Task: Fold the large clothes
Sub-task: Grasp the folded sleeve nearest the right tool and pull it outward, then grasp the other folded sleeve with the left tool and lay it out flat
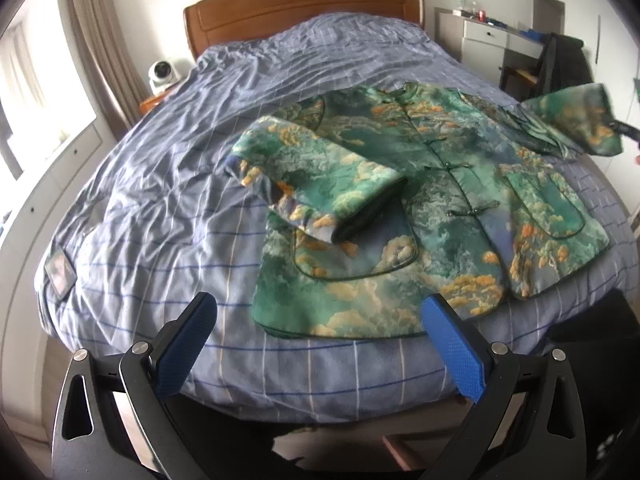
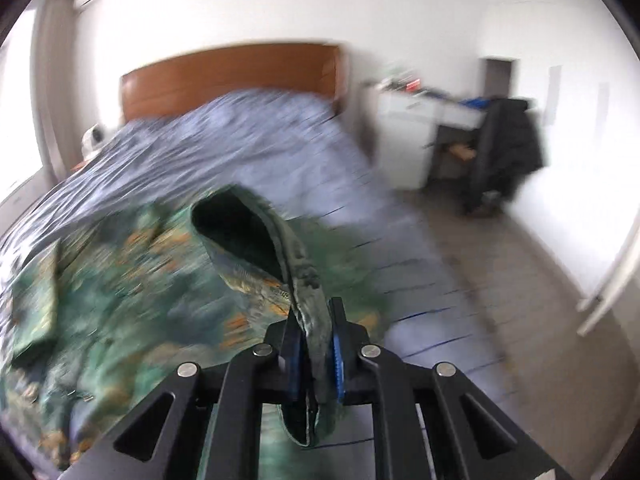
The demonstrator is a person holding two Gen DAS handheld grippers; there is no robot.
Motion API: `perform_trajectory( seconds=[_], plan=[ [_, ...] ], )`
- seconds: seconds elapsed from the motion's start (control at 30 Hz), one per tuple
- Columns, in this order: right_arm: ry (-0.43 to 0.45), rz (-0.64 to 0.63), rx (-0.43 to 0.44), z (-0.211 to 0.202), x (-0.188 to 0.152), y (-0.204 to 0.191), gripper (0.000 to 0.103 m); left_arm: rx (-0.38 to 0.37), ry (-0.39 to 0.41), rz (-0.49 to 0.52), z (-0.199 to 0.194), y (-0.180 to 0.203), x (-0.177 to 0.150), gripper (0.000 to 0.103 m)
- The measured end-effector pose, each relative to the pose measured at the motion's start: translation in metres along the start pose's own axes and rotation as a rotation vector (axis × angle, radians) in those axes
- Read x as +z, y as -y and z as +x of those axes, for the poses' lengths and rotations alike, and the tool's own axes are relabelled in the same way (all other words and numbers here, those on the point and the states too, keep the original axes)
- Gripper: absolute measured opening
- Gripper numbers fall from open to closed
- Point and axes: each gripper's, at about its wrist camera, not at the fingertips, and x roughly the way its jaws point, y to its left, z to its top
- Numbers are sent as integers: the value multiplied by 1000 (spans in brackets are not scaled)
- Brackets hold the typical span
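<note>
A green patterned jacket (image 1: 420, 208) with orange clouds lies front up on the bed (image 1: 168, 184). Its left sleeve (image 1: 320, 184) is folded across the body. Its right sleeve (image 1: 576, 124) is lifted off the bed at the far right. My left gripper (image 1: 316, 336) is open and empty, above the bed's near edge, just short of the jacket's hem. My right gripper (image 2: 316, 344) is shut on the right sleeve's cuff (image 2: 308, 300), whose dark opening (image 2: 232, 228) faces the camera. The jacket (image 2: 120, 288) is blurred below it.
A wooden headboard (image 1: 304, 12) stands at the far end. A white fan (image 1: 162, 74) sits on a bedside stand at the left. A white desk (image 1: 492, 36) and a chair with a dark coat (image 1: 560, 64) stand at the right, beyond bare floor (image 2: 520, 280).
</note>
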Motion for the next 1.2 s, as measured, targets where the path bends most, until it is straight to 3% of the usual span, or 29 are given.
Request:
perform_trajectory(
  seconds=[0.07,0.13,0.17,0.2,0.23,0.33,0.43,0.53,0.63,0.8,0.9,0.93,1.0,1.07,1.17,1.2],
  plan=[
    [-6,23,-72,-2,4,30,12,-10,3,29,1,1,4,102],
    [-17,88,-175,0,0,67,29,0,22,78,0,-2,9,102],
    [-20,101,-224,0,-4,80,49,6,31,102,0,-4,12,102],
    [-17,116,-300,-1,-10,95,56,14,39,133,1,-7,16,102],
    [-18,131,-360,-4,-18,107,56,26,51,171,2,-10,20,102],
    [-43,174,-425,-14,-43,123,56,29,101,304,8,-18,36,102],
    [-62,200,-382,-27,-68,110,56,-44,105,444,32,-15,51,102],
    [-72,188,-304,-43,-96,76,57,-135,46,561,72,4,62,102],
    [-118,197,-182,-47,-122,29,57,-111,45,628,110,26,66,102],
    [-151,191,-30,-53,-143,-39,57,-68,-77,636,185,41,68,103],
    [-136,126,20,-69,-145,-73,57,-99,-89,611,195,32,64,101],
    [-129,98,30,-73,-142,-82,57,-125,-95,589,193,25,61,98],
    [-113,62,47,-80,-137,-92,57,-188,-125,552,189,18,59,68],
    [-96,38,67,-84,-130,-102,57,-230,-136,522,185,14,58,54],
    [-77,25,103,-91,-121,-116,57,-261,-144,477,178,5,59,16],
    [-68,19,117,-93,-118,-122,57,-261,-137,457,178,-2,63,14]
  ],
)
